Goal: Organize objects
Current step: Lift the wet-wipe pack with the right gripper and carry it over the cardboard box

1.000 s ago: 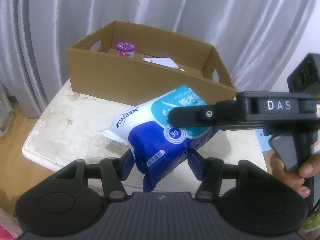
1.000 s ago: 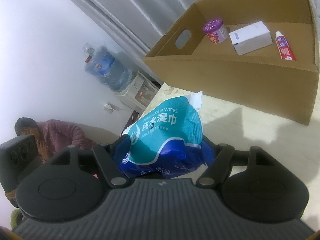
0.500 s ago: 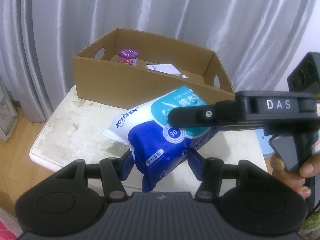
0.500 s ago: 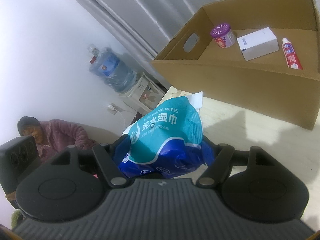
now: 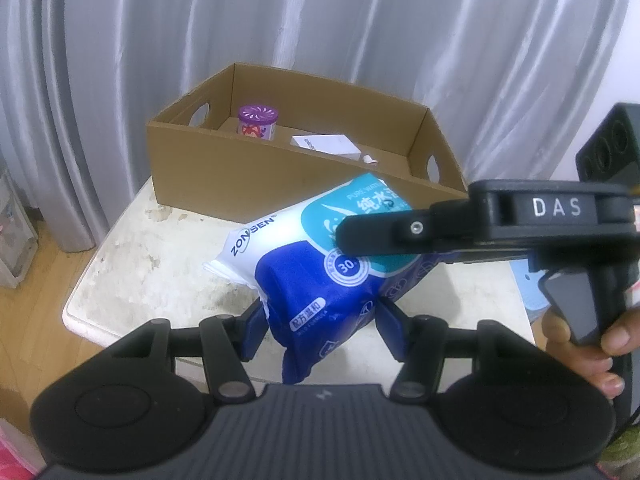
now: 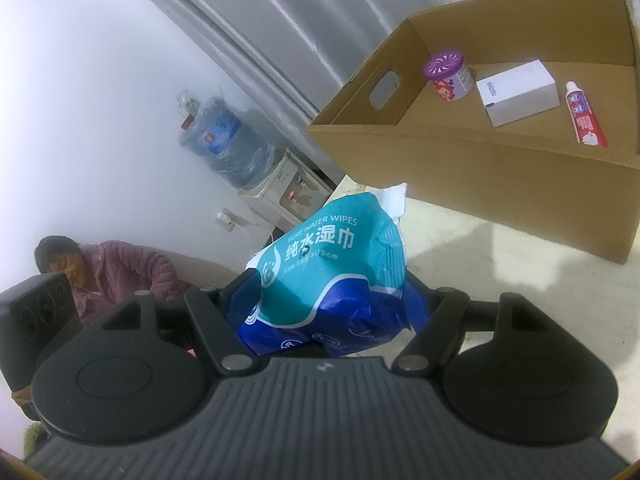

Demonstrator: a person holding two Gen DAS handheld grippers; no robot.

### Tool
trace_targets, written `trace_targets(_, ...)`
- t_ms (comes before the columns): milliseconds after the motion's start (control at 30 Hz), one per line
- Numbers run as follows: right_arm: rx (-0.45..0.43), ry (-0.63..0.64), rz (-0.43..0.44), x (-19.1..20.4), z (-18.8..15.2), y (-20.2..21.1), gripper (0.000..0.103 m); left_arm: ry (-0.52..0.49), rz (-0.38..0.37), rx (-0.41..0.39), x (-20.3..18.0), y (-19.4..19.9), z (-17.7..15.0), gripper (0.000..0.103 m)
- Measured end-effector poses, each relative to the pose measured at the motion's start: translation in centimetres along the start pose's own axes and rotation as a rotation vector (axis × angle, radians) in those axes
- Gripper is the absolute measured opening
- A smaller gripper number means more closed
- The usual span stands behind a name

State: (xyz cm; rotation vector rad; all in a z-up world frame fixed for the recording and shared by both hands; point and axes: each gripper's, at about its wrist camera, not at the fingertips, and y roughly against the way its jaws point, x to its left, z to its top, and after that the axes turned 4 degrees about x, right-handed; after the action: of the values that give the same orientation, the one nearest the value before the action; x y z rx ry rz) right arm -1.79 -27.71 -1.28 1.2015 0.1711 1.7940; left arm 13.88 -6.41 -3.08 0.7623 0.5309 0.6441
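Observation:
A blue and teal wet wipes pack (image 5: 320,268) is held in the air above a white table (image 5: 160,272), in front of an open cardboard box (image 5: 256,176). My left gripper (image 5: 320,320) is shut on its lower end. My right gripper (image 6: 332,300) is shut on its other end and reaches in from the right in the left wrist view (image 5: 384,236). The pack fills the middle of the right wrist view (image 6: 332,264). The box (image 6: 520,168) holds a purple-lidded jar (image 6: 446,76), a small white carton (image 6: 518,92) and a toothpaste tube (image 6: 584,114).
Grey curtains (image 5: 280,20) hang behind the box. A water dispenser with a blue bottle (image 6: 228,148) stands by the white wall. A person in a pink robe (image 6: 108,272) sits low at the left. Wooden floor (image 5: 32,304) lies left of the table.
Both grippers have lifted and drawn back with the wipes pack held between them. The box now looks farther off and lower, with more of its inside showing.

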Motion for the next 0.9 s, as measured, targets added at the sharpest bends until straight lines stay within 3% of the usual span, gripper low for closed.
trace_targets(467, -0.039, -0.023, -0.012, -0.4, 1.6, 1.1, 0.073, -0.038, -0.022, -0.02, -0.5, -0.4, 2.2, 0.06)
trace_targets(900, -0.115, -0.05, -0.028, -1.3, 5.1, 1.7, 0.074, -0.112, -0.045, -0.036, -0.8, -2.0, 6.9, 0.061)
